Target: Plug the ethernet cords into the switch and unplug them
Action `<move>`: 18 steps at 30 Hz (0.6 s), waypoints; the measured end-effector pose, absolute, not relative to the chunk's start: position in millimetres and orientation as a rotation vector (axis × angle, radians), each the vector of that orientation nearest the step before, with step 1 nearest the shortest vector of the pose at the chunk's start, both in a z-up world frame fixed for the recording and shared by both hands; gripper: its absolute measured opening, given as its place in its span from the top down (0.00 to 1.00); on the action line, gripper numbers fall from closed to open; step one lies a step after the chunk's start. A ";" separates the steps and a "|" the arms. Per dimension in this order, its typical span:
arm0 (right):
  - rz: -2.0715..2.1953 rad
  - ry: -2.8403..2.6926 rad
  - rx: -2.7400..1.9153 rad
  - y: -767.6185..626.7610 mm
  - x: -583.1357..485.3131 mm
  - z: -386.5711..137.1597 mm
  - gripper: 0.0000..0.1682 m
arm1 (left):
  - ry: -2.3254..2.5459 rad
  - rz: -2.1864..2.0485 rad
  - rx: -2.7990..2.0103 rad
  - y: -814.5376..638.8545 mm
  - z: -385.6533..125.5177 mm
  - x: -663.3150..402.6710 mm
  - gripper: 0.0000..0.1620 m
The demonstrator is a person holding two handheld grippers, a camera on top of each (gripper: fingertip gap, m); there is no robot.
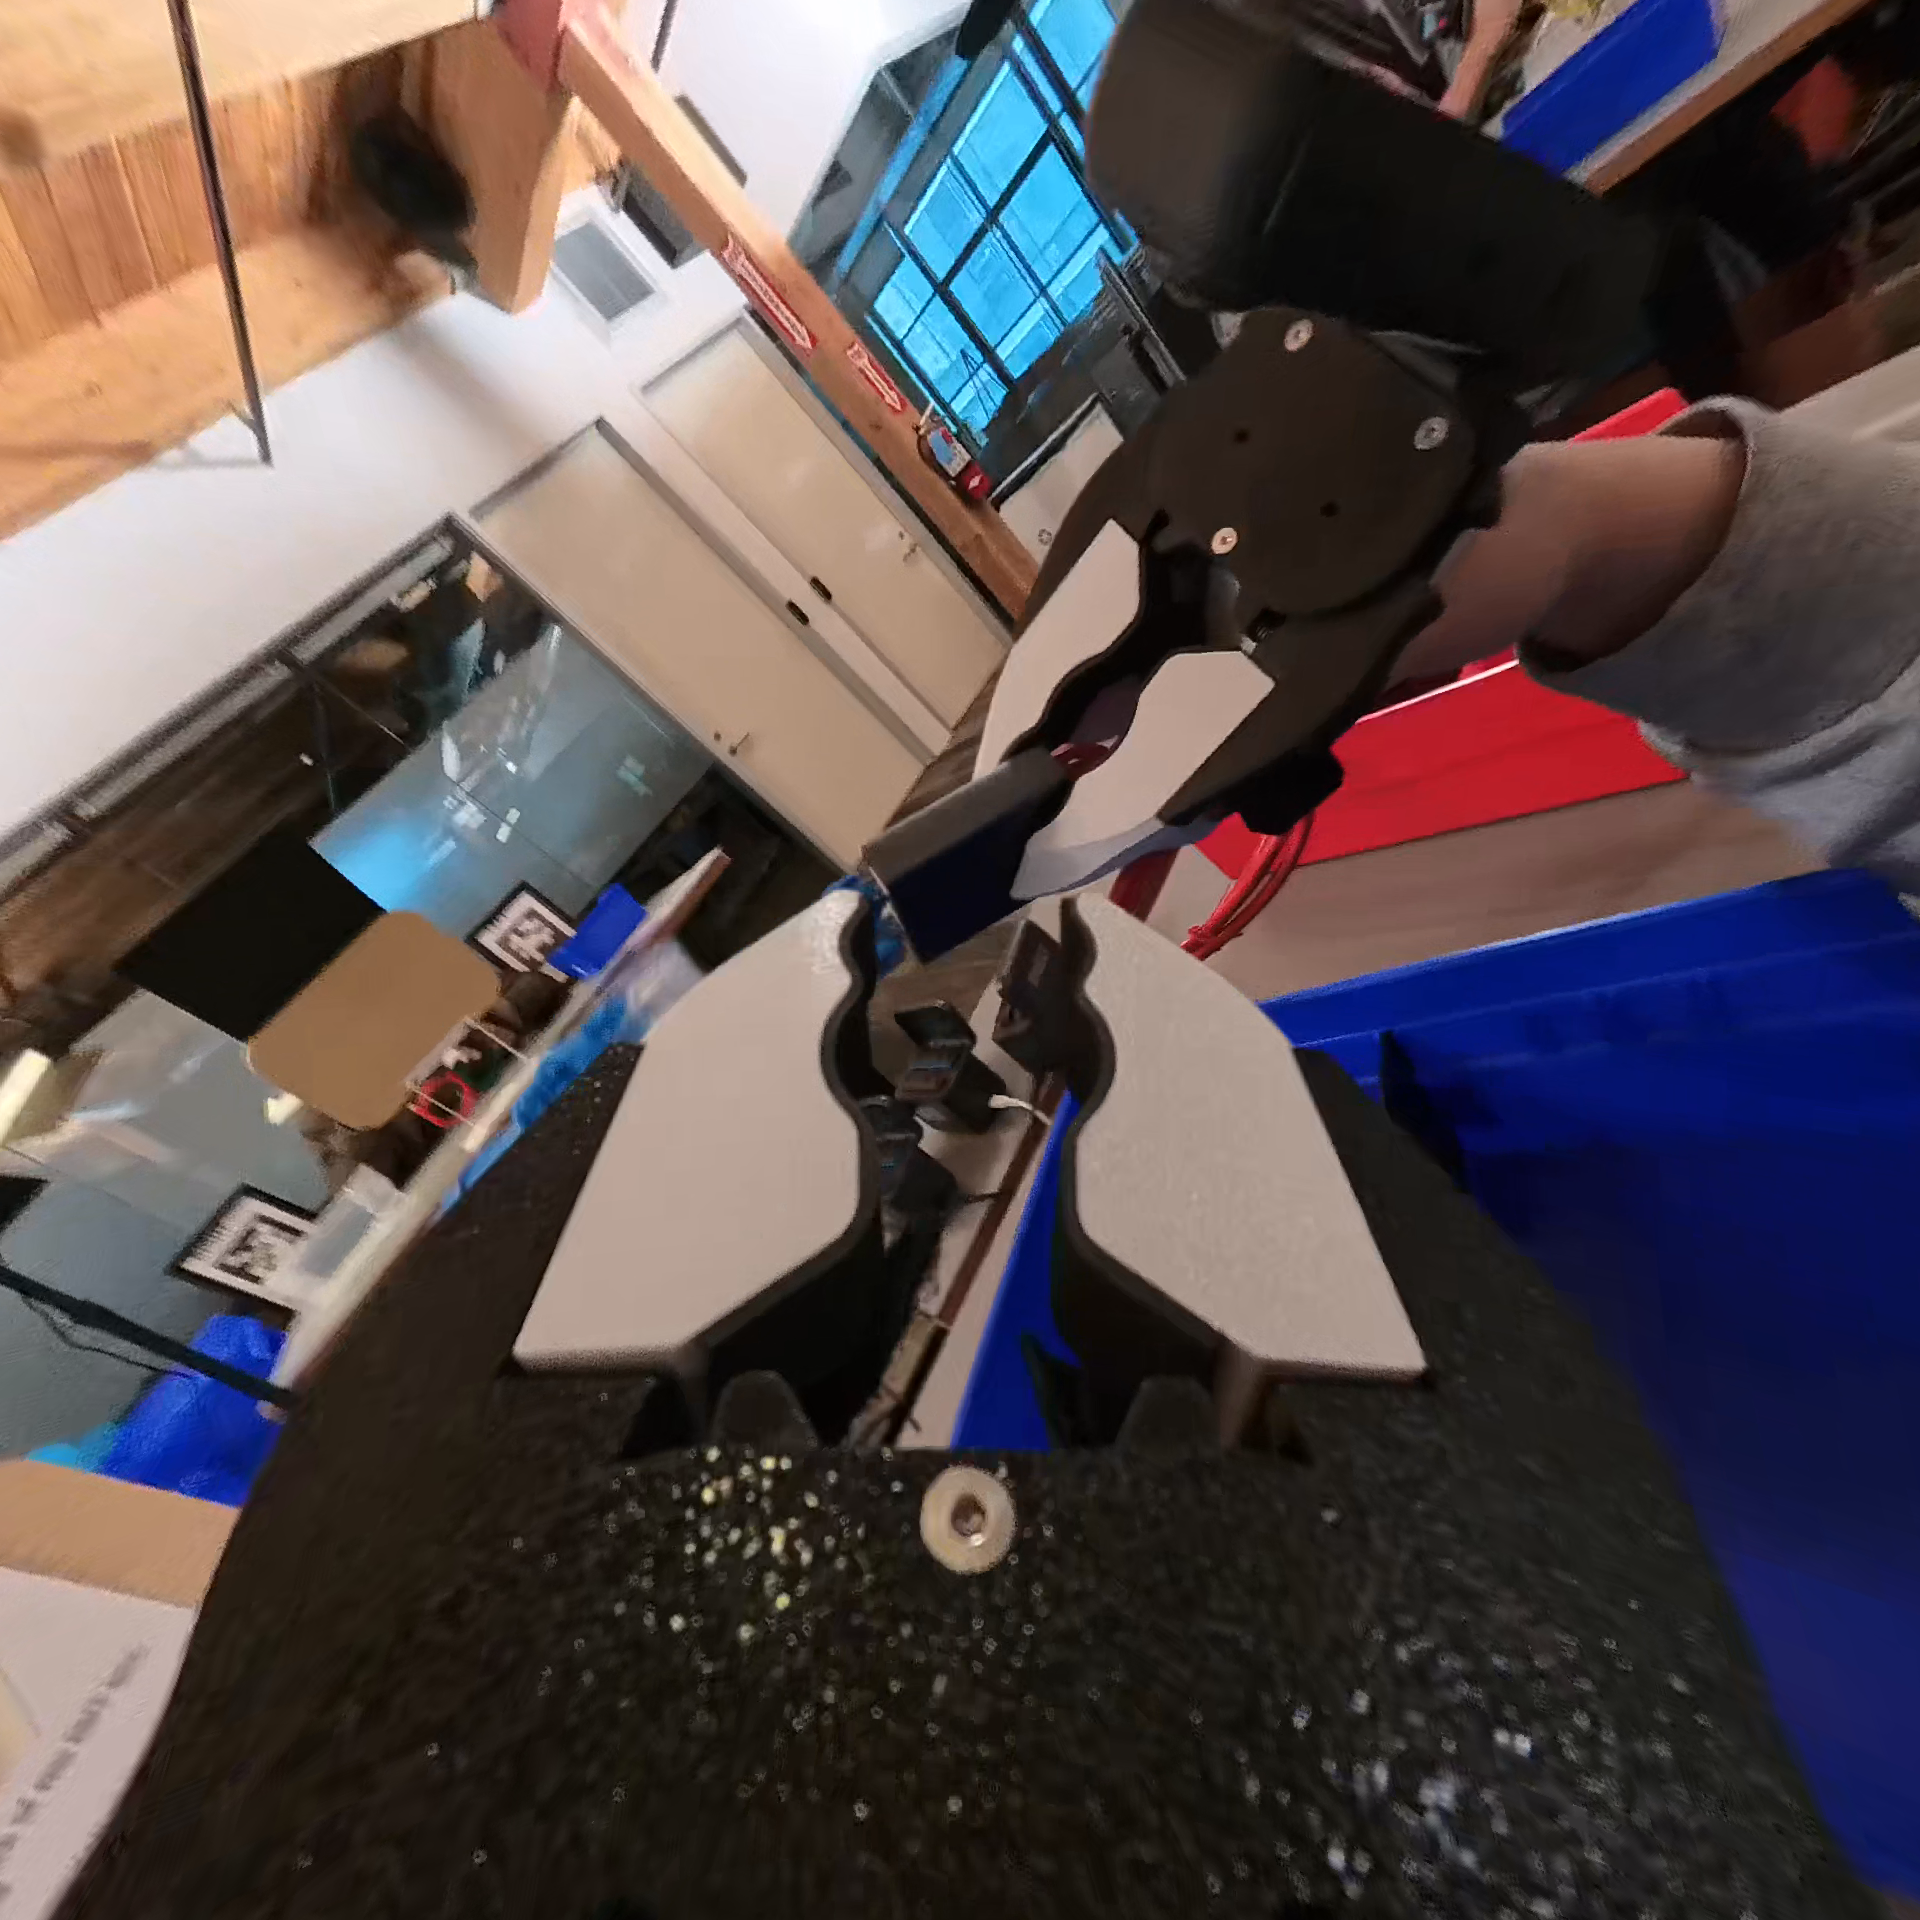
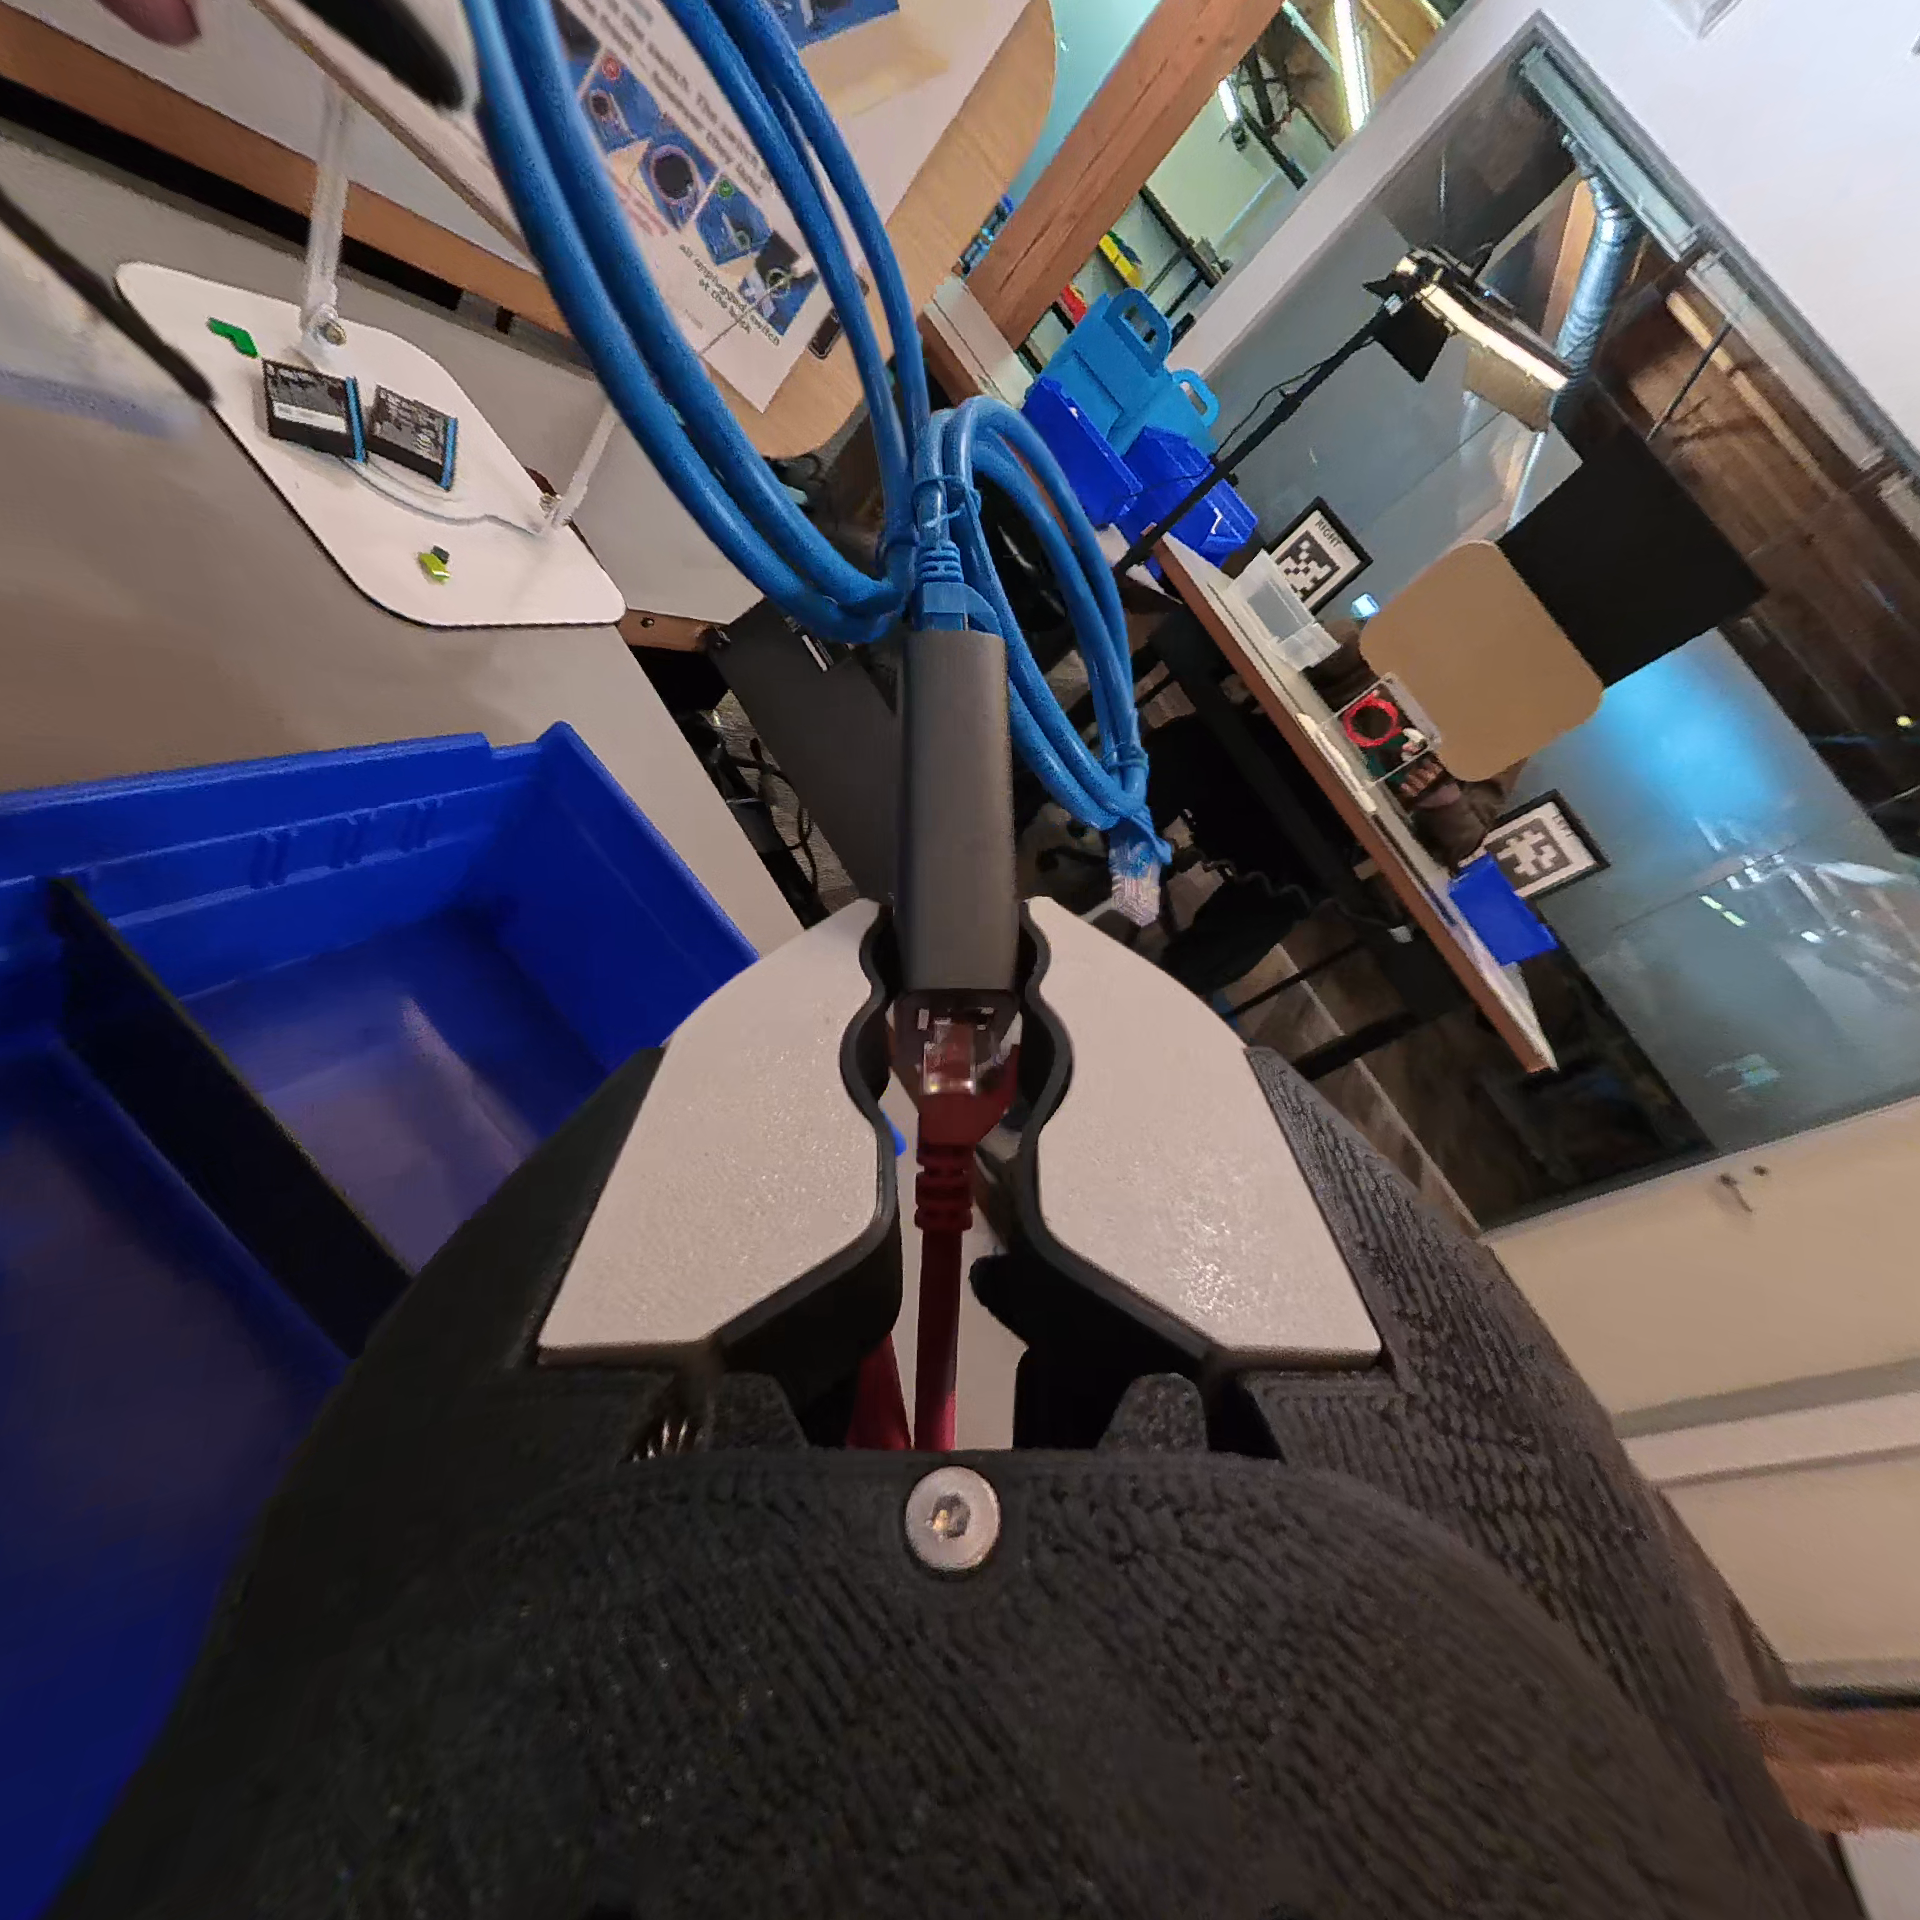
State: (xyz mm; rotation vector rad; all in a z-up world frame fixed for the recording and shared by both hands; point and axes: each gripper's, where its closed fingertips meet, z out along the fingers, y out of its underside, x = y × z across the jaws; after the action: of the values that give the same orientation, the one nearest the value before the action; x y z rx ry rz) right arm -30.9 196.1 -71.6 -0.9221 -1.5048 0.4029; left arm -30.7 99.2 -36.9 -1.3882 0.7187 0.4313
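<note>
My right gripper (image 2: 956, 925) is shut on a dark grey inline coupler (image 2: 956, 810), held up in the air. A red cable (image 2: 940, 1247) is plugged into the coupler's near end and runs back between the fingers. A blue cable (image 2: 727, 416) is plugged into its far end and hangs in loops. In the left wrist view, my left gripper (image 1: 971, 935) is open and empty, its tips just below the coupler (image 1: 956, 847). The blue cable (image 1: 881, 925) shows beside its left fingertip. The right gripper (image 1: 1013, 826) is held by a hand in a grey sleeve (image 1: 1662, 561).
A blue divided bin (image 2: 312, 862) sits low on the left, also in the left wrist view (image 1: 1610, 1143). A white stand base (image 2: 468, 582) carries two small black blocks (image 2: 312, 405). A red bin (image 1: 1455, 769) lies behind the right gripper. Tables with blue bins (image 2: 1132, 436) stand farther off. Tip to tip, the grippers are about 11 cm apart.
</note>
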 end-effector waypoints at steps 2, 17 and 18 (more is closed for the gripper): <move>0.377 -1.505 -0.898 194.0 -31.3 -70.3 0.89 | 0.734 0.499 -1.359 101.2 -35.1 -27.3 0.80; -0.013 -1.502 -0.605 180.2 -41.6 -68.9 0.88 | 0.584 0.773 -1.408 120.8 -36.4 -69.9 0.60; -0.038 -1.506 -0.570 177.0 -43.4 -68.7 0.89 | 0.617 0.807 -1.439 125.1 -43.6 -70.6 0.56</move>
State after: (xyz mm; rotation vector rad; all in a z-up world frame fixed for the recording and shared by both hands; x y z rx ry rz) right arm -43.4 177.0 -68.7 -0.5701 -1.5056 -0.0380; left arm -70.6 125.1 -43.6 -1.4389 0.6169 0.8071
